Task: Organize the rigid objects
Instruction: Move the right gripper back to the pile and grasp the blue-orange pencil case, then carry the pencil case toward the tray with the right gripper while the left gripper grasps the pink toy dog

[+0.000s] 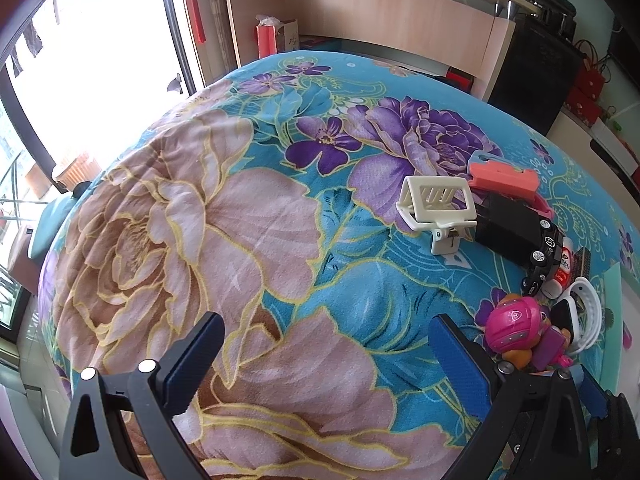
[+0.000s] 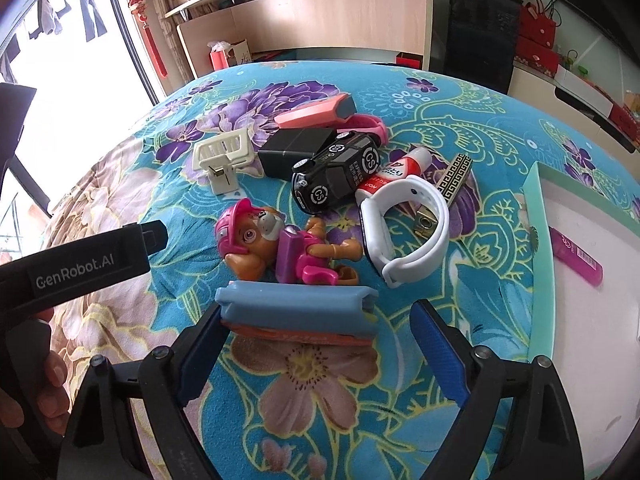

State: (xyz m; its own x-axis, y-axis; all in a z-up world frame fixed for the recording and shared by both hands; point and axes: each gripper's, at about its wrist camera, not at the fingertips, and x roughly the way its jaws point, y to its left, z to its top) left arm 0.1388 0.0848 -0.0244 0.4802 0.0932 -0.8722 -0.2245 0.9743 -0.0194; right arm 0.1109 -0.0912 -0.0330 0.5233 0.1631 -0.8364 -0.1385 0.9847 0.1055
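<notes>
Scene is a bed under a turquoise floral blanket (image 2: 460,120), small rigid items piled mid-bed.

Container: shallow white tray with a pale green rim (image 2: 536,216) at the right edge of the bed. Inside, only a magenta stick-shaped package (image 2: 578,257) shows, lying near the tray's left wall. Rest of the tray runs out of frame.

Right hand-held gripper (image 2: 320,356): jaws wide apart, straddling a flat blue-and-orange rectangular block (image 2: 296,300) that lies on the blanket. Left pad sits at the block's left end, possibly touching; right pad stands clear of it. Not gripped.

Left hand-held gripper (image 1: 324,364): jaws wide, nothing between them, hovering over bare blanket left of the pile.

Pile, all on the blanket outside the tray:
- pink-helmeted plastic pup figure (image 2: 276,240), on its side just behind the block
- white looped watch strap (image 2: 408,232), beside the pup
- black toy car with "CS" wheels (image 2: 336,172)
- red-and-white glue tube (image 2: 396,168), tucked against the car
- black-and-gold patterned bar (image 2: 456,174), behind the strap
- cream plastic clip-on holder (image 2: 224,152)
- black box (image 2: 296,144) and salmon-pink case (image 2: 316,114) at the back, touching.
</notes>
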